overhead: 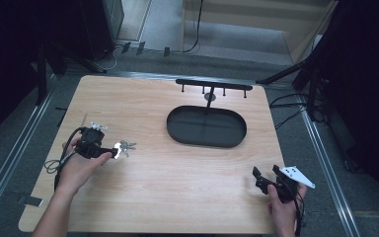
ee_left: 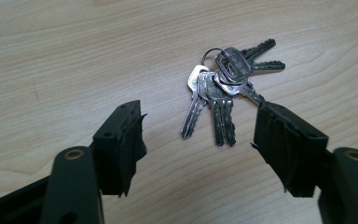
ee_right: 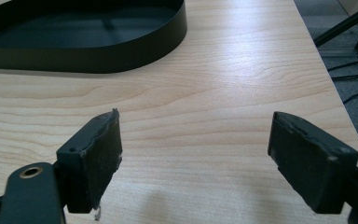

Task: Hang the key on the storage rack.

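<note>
Progress: picking up of the keys seems to be at its very start; the bunch lies flat on the desk, not lifted and not yet gripped, as far as I can judge.
Left to do: closing on the bunch, lifting it, and probably carrying it to the black tray or to the hook rack behind it; which of them is the goal I cannot tell.
Left gripper: fingers are about half open, and nothing is between the pads.
Keys, place: just ahead of the left fingertips, between the lines of the two fingers; the far end of one key lies very near the tip of the finger at the right of the left gripper view, contact I cannot confirm.
Right gripper: fingers stand wide apart, they hold nothing and hover over bare desk.
Tray, place: well ahead of the right fingers, toward the side of the left one.
</note>
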Demonstrator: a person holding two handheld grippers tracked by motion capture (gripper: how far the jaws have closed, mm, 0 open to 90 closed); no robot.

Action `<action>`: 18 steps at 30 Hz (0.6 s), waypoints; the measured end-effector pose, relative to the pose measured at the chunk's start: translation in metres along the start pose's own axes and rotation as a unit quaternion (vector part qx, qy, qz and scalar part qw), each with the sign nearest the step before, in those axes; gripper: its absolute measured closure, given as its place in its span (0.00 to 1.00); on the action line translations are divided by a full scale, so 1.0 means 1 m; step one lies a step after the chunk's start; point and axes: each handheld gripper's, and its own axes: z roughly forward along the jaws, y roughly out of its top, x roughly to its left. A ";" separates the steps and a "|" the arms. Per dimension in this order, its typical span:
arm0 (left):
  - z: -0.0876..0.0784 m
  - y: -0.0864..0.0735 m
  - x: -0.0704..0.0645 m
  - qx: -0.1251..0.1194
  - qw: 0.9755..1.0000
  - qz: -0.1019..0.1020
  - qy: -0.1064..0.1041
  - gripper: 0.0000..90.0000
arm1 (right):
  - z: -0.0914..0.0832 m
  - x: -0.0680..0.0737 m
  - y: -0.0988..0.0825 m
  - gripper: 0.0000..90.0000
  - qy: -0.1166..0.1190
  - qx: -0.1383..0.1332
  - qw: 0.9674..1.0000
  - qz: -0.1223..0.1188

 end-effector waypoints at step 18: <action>0.034 0.036 -0.009 0.155 0.987 0.033 0.009 0.48 | 0.000 -0.001 0.000 0.19 0.004 -0.002 1.000 0.004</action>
